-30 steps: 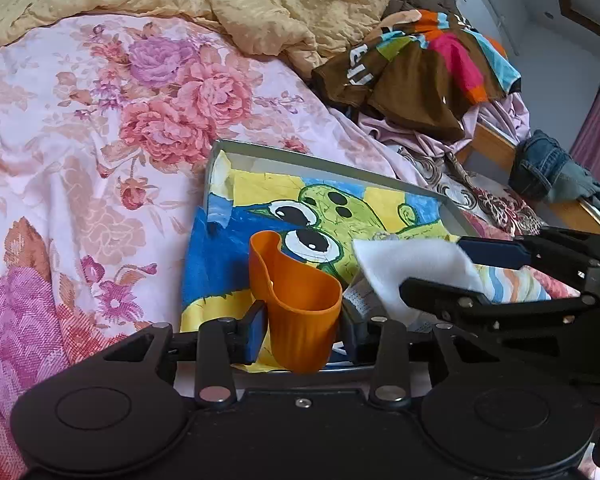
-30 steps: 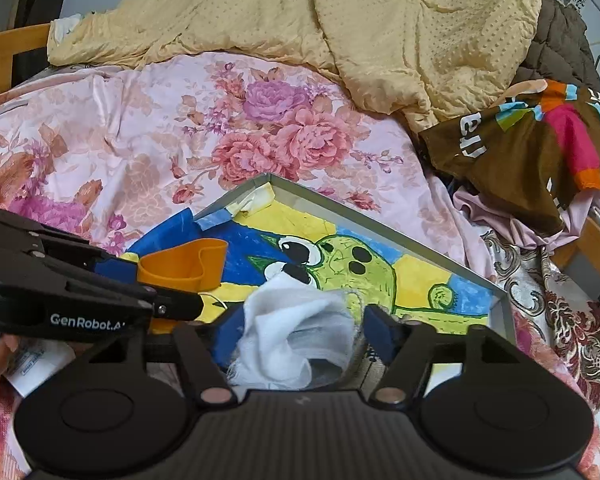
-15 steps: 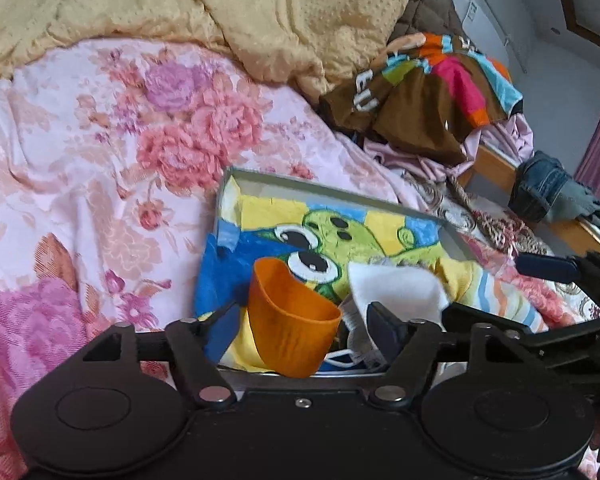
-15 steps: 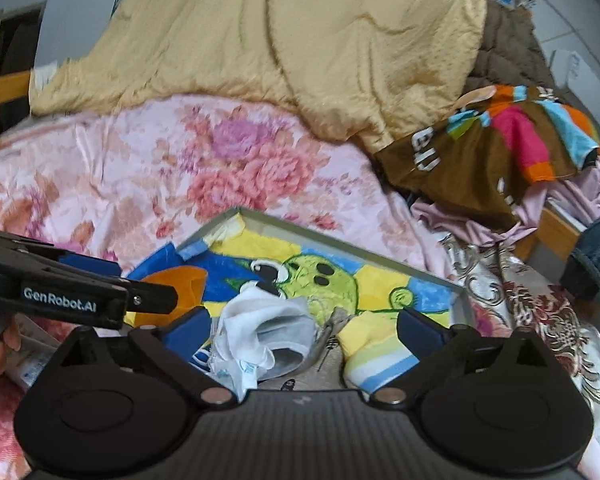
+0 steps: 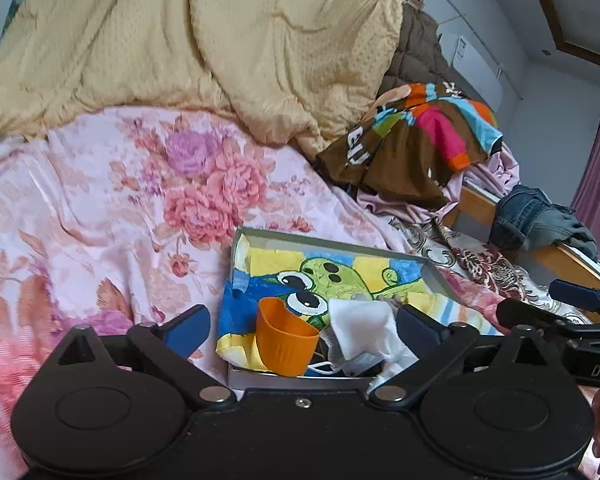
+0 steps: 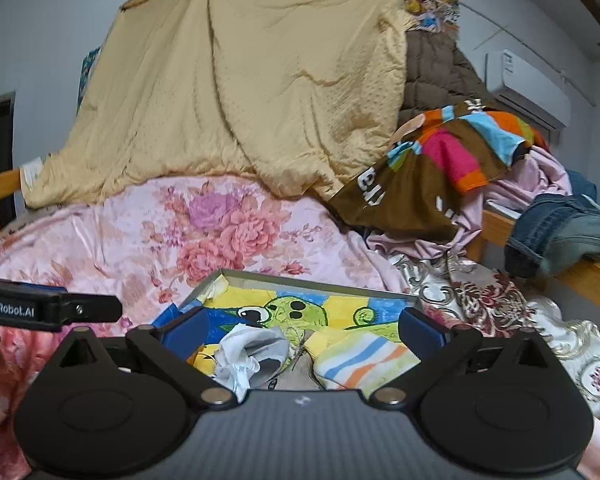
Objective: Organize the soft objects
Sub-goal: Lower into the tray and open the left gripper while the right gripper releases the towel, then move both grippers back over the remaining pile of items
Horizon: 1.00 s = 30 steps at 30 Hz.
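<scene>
Left wrist view: the left gripper [image 5: 304, 326] has its jaws spread wide and grips nothing. Between them, toward 12 o'clock, a shallow grey box [image 5: 324, 242] lies on the floral bedspread [image 5: 120, 208]. Inside it, over a cartoon cloth [image 5: 332, 276], an orange cup [image 5: 286, 338] stands at the near left, with a white cloth [image 5: 360, 320] just beside it at 3 o'clock. The right gripper [image 5: 572, 308] reaches in from 3 o'clock. A yellow quilt [image 5: 220, 40] is heaped at 12 o'clock.

Right wrist view: the right gripper [image 6: 304, 330] also has its jaws wide and empty. Between them the white cloth [image 6: 248, 350] and a striped sock [image 6: 364, 360] lie in the box [image 6: 312, 282]. The left gripper [image 6: 52, 308] shows at 9 o'clock. A brown multicoloured garment [image 6: 432, 164] lies at 2 o'clock.
</scene>
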Each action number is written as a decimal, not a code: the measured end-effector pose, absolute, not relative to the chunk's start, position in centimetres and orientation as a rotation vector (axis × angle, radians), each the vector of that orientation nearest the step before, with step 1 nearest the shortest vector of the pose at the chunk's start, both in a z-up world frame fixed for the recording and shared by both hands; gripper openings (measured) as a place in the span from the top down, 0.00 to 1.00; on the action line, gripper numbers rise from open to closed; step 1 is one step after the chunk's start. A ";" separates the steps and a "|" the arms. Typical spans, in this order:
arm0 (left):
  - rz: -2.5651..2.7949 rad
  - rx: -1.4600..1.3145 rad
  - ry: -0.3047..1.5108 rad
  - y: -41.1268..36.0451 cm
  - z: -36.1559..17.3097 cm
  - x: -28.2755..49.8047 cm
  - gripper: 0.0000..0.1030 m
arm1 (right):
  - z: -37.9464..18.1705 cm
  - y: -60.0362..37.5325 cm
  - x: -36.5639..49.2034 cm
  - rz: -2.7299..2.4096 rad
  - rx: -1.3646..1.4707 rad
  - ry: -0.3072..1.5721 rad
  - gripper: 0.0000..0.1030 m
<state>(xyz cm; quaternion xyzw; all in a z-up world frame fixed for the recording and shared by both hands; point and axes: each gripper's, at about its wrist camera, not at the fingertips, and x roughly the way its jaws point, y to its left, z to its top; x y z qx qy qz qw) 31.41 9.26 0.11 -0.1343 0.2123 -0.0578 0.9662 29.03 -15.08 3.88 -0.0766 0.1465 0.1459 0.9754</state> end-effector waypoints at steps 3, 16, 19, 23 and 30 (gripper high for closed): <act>-0.125 -0.245 0.424 8.5 0.9 29.6 0.01 | 4.4 -16.2 27.2 0.292 -0.141 0.284 0.00; -0.191 -0.129 0.385 4.0 2.4 23.0 0.01 | 3.8 -19.9 19.6 0.254 -0.129 0.267 0.00; -0.207 -0.106 0.392 3.1 2.1 21.8 0.01 | 3.5 -20.4 18.2 0.244 -0.128 0.258 0.00; -0.220 -0.071 0.398 2.1 1.7 20.1 0.01 | 3.0 -20.9 16.8 0.237 -0.119 0.255 0.00; -0.237 -0.055 0.411 1.0 1.2 17.8 0.01 | 1.6 -21.5 14.5 0.215 -0.118 0.256 0.00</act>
